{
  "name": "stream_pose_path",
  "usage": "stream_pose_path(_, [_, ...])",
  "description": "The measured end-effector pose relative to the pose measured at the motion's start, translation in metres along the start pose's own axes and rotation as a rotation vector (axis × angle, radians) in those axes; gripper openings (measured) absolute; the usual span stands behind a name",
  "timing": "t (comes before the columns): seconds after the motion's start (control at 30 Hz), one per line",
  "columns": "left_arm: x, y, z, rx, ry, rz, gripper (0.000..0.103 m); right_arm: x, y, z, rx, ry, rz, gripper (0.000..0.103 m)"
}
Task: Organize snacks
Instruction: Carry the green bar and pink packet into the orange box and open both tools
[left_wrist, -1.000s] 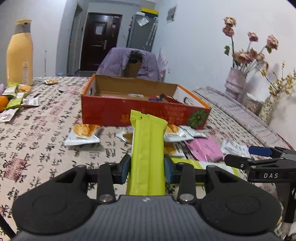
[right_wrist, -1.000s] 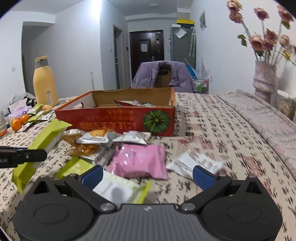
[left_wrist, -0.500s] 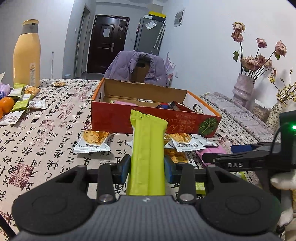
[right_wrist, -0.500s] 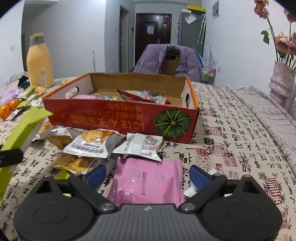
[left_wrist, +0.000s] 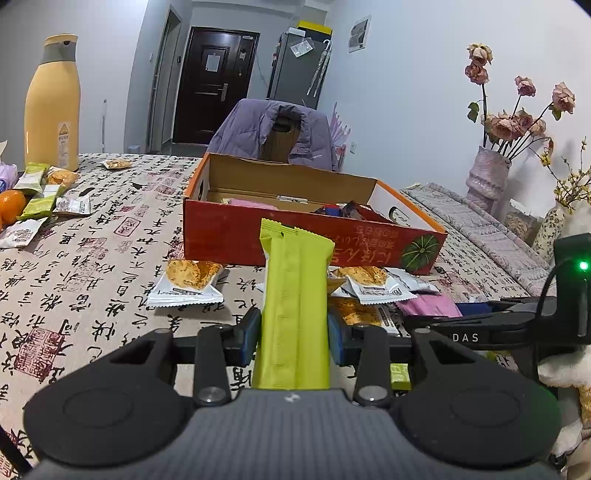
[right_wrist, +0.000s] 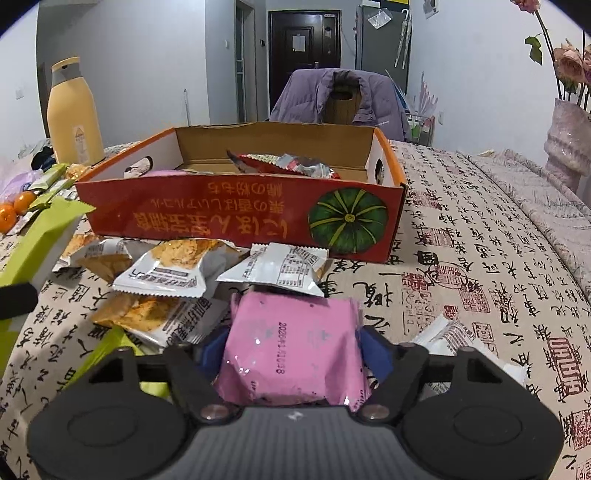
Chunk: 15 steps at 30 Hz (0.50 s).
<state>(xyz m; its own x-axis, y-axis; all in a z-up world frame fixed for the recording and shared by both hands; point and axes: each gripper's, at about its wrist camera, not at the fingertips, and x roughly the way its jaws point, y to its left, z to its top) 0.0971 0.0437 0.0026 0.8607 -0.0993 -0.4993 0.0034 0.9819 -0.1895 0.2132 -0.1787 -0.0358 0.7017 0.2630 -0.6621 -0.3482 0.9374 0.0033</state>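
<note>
Since a moment earlier, the right gripper (right_wrist: 295, 350) had closed its fingers onto the pink packet (right_wrist: 293, 354) on the desk (right_wrist: 480, 258). Left gripper (left_wrist: 293, 332) fingers clamped the green bar (left_wrist: 295, 306) upright, before the red box (left_wrist: 295, 225).

Even, cool indoor light; soft shadows; sharp centre; fisheye bending and dark corners.

Grey walls, dark door (left_wrist: 215, 85), jacket-draped chair (left_wrist: 279, 134)
</note>
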Motion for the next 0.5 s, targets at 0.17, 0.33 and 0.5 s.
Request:
stream_pose_path(0.17, [0.0, 0.002, 0.002, -0.008, -0.004, 0.005, 0.038, -0.015, 0.0, -0.003, 0.002, -0.048, -0.007, 0.065])
stream_pose_path(0.33, [0.0, 0.004, 0.006, -0.014, -0.017, 0.006, 0.038, -0.036, -0.002, -0.006, 0.014, -0.102, -0.004, 0.065])
stream_pose_path(0.5, [0.001, 0.0, 0.014, -0.008, -0.034, 0.004, 0.038, -0.055, -0.002, 0.0, 0.012, -0.166, -0.007, 0.065])
